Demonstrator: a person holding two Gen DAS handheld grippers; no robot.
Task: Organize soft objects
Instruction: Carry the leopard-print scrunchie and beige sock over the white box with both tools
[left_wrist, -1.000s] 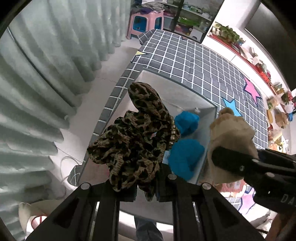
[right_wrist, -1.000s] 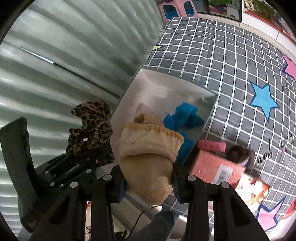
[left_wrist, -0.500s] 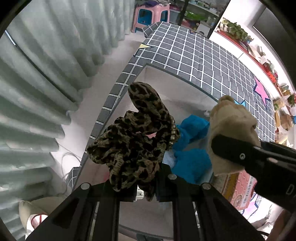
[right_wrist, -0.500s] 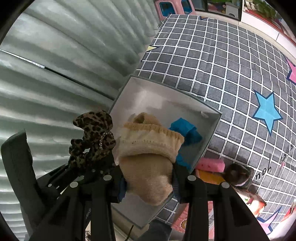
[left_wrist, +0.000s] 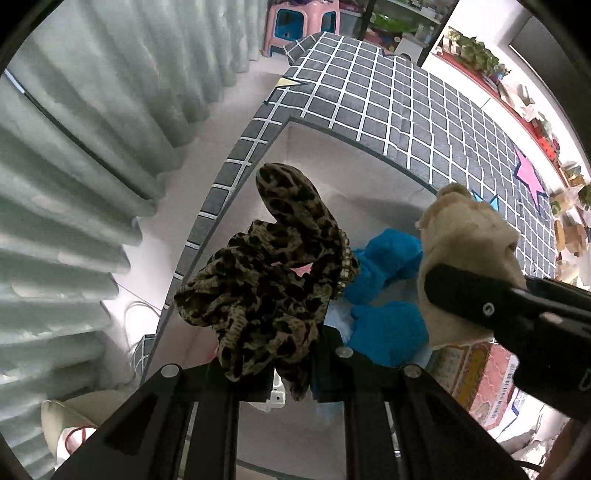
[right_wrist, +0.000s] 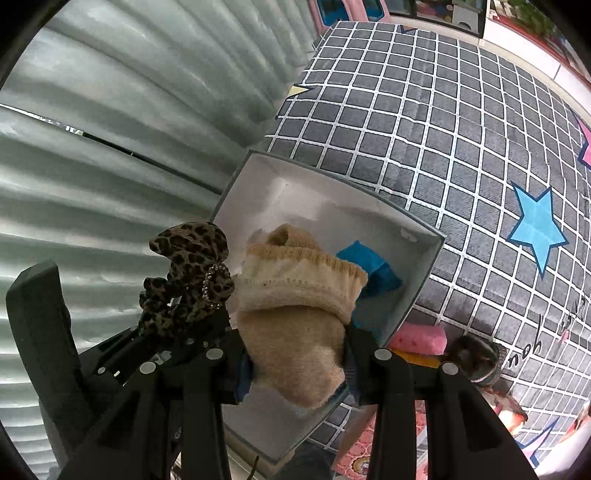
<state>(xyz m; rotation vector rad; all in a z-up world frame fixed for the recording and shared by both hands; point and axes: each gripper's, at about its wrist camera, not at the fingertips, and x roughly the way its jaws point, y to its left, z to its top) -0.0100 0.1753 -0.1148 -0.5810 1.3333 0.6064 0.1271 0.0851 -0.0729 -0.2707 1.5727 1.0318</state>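
A grey quilted mat (right_wrist: 424, 110) with a white grid and coloured stars covers the surface below me, and pale pleated curtains (left_wrist: 74, 147) hang along its far side. On the mat sits a grey open box (right_wrist: 424, 280) with a white inside, and both of my tools hang above it.

My right gripper (right_wrist: 299, 369) is clamped on a rolled beige sock (right_wrist: 295, 314). The roll bulges out past the fingertips, its ribbed cuff folded over the top, and it sits directly over the middle of the box. From the left camera the same sock (left_wrist: 469, 266) shows to the right of my other load, pinched by a black finger (left_wrist: 476, 302).

My left gripper (left_wrist: 291, 365) is pressed tight on a leopard-print scrunchie (left_wrist: 273, 288). The fabric bunches up from between the fingertips, with one loop standing tall over the box's left side. In the right camera the scrunchie (right_wrist: 188, 273) sits just beside the sock, to its left.

Blue knitted pieces (left_wrist: 384, 291) lie in the box, under and between the two held things. Outside the box, just past its near right wall, lies a pink sponge-like block (right_wrist: 419, 338), with a dark furry item (right_wrist: 476, 354) beside it.
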